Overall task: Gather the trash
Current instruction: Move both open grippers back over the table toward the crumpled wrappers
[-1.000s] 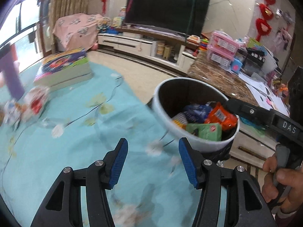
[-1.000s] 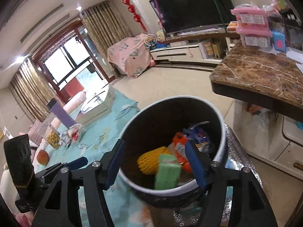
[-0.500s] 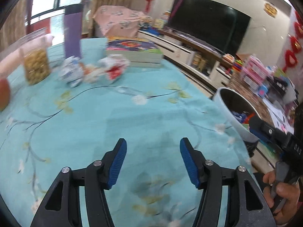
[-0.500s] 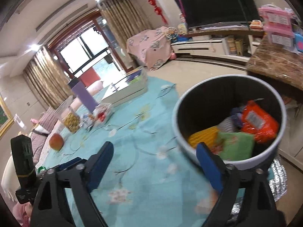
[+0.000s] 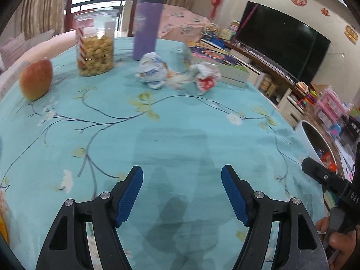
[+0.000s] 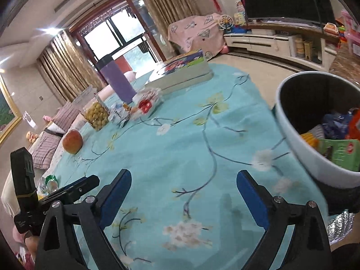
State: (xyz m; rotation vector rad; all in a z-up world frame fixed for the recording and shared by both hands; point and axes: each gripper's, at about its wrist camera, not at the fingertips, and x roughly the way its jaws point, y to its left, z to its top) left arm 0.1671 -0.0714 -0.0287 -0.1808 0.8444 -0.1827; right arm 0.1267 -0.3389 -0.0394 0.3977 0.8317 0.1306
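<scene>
Two crumpled wrappers lie at the far side of the teal floral tablecloth point(image 5: 112, 135): a white-and-blue one point(image 5: 151, 70) and a white-and-red one point(image 5: 205, 76), with a small orange scrap between them. In the right wrist view they show as the red-marked wrapper point(image 6: 146, 103) and the blue-marked wrapper point(image 6: 119, 113). The white trash bin point(image 6: 292, 135), holding several colourful packets, stands off the table's right edge; its rim point(image 5: 312, 135) peeks in at the right. My left gripper point(image 5: 181, 173) hovers over bare cloth, jaws opening, nothing between them. My right gripper point(image 6: 183, 175) is likewise opening and empty, left of the bin.
Behind the wrappers stand a purple bottle point(image 5: 147, 27), a jar of yellow snacks point(image 5: 95, 51) and a stack of books point(image 5: 222, 67). An apple point(image 5: 36, 79) sits far left. A green crumpled bit point(image 6: 51, 181) lies near the table's left edge.
Both grippers swung away from the bin toward the table's middle. The bin slid to the right edge of both views, the wrappers came closer, and both pairs of jaws widened.
</scene>
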